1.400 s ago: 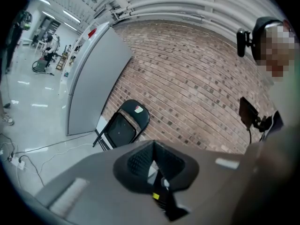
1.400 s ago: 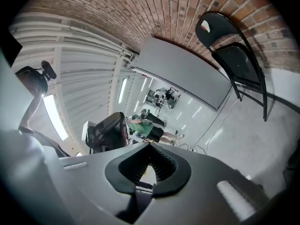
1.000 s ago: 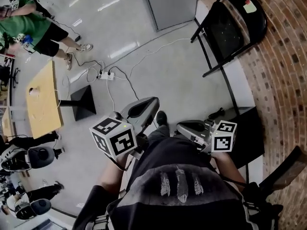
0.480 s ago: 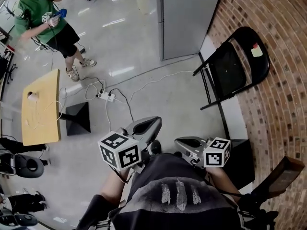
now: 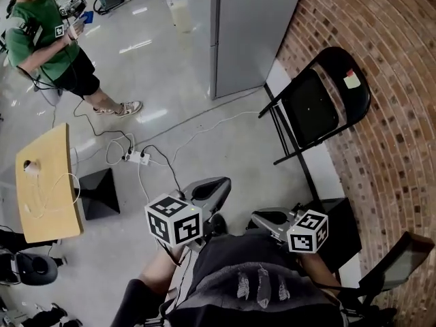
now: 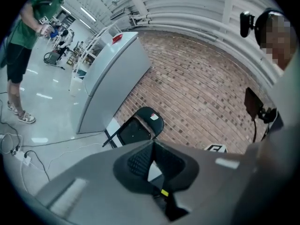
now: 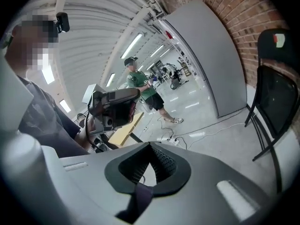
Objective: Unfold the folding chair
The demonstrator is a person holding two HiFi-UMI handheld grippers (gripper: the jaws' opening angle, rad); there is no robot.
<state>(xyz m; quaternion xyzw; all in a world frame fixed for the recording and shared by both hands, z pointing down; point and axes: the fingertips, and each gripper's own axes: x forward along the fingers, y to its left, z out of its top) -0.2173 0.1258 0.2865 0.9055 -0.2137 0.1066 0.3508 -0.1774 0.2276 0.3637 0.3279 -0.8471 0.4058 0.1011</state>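
Red brick wall [image 5: 388,135] lines the right side of the room, and the black folding chair [image 5: 317,107] leans against it at the far right, folded flat, with a small sticker on its backrest. It stands well apart from both my claws. My left gripper [image 5: 216,184] and my right gripper [image 5: 262,218] hover near my body above the grey floor, each with its jaws pressed together on nothing.

I judge the step in hand to be the approach. To do it well I should spread both claws before I arrive, take the backrest top with one and the seat's front edge with the other, then draw them apart so the legs stay planted.

I count one folding chair and two grippers. Farther out are one grey cabinet [image 5: 252,33], one power strip [image 5: 136,157], one wooden table [image 5: 41,182] and one person in a green shirt [image 5: 48,39].
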